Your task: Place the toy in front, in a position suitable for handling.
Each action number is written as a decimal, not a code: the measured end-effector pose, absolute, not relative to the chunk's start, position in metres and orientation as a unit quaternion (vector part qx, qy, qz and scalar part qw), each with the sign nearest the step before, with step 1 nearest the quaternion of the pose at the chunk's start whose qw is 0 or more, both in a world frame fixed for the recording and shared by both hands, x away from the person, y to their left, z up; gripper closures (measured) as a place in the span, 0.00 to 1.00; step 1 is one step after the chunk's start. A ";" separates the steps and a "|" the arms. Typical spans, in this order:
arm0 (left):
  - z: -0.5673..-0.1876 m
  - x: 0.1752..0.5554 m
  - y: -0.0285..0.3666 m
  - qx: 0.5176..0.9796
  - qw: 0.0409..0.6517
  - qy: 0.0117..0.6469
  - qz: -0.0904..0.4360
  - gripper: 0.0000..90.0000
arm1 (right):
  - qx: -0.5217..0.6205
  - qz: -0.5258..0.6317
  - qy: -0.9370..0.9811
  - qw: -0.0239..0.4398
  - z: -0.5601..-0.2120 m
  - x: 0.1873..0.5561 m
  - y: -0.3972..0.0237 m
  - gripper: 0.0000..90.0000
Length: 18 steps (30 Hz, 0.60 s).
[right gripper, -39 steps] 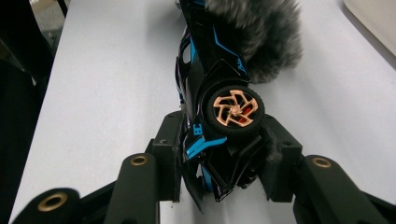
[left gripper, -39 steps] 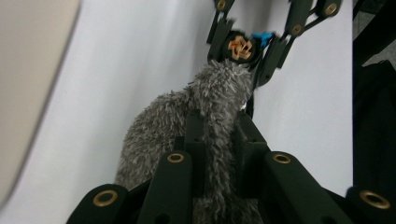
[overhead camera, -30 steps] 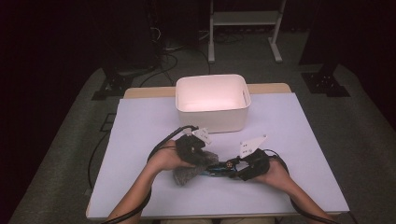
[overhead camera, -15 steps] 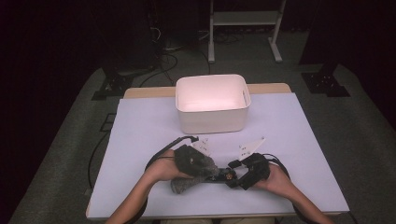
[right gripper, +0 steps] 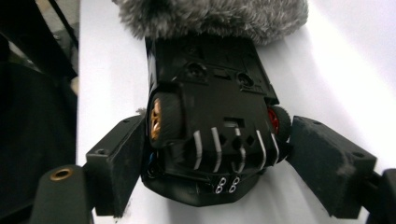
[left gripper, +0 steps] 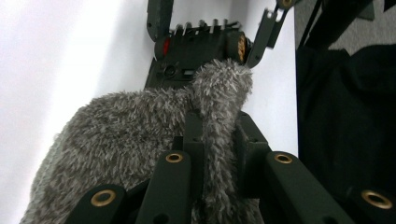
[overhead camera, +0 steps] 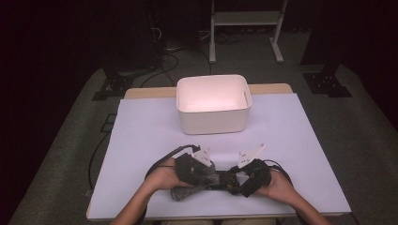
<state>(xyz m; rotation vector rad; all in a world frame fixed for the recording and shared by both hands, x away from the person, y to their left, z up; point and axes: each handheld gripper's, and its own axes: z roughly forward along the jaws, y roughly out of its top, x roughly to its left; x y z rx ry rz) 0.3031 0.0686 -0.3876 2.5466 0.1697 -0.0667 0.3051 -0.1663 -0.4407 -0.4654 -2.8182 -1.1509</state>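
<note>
Two claws work close together at the near edge of the bench point(overhead camera: 141, 136), well on my side of the white bin point(overhead camera: 212, 105). My left claw point(left gripper: 212, 154) is pinched nearly shut on a fold of the grey furry cloth point(left gripper: 121, 126), whose pile bunches up between its jaws; in the high view the cloth point(overhead camera: 190, 185) lies just left of the toy car. My right claw point(right gripper: 212, 154) has just been opening: its jaws now stand wide on either side of the black toy car point(right gripper: 212, 112), which lies underside up between them, the pads beside its wheels without pressing. The far end of the car is tucked under the cloth. Car and cloth rest on the bench, with the bin standing well beyond them.
</note>
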 end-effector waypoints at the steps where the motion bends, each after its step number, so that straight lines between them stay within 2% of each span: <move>1: -0.393 0.302 0.067 0.958 0.279 0.060 -0.026 0.87 | -0.148 -0.373 -0.915 0.037 -0.441 0.304 -0.166 0.22; 3: -0.396 0.303 0.067 0.957 0.281 0.063 -0.028 0.87 | -0.142 -0.365 -0.920 0.019 -0.442 0.302 -0.164 0.24; 10: -0.396 0.303 0.066 0.956 0.284 0.063 -0.029 0.87 | -0.143 -0.365 -0.920 0.024 -0.445 0.301 -0.167 0.24; 15: -0.395 0.303 0.051 0.957 0.283 0.046 -0.032 0.87 | -0.128 -0.369 -0.921 0.018 -0.449 0.298 -0.168 0.25; 18: -0.395 0.302 0.043 0.957 0.284 0.039 -0.036 0.87 | -0.111 -0.367 -0.924 -0.004 -0.449 0.293 -0.165 0.26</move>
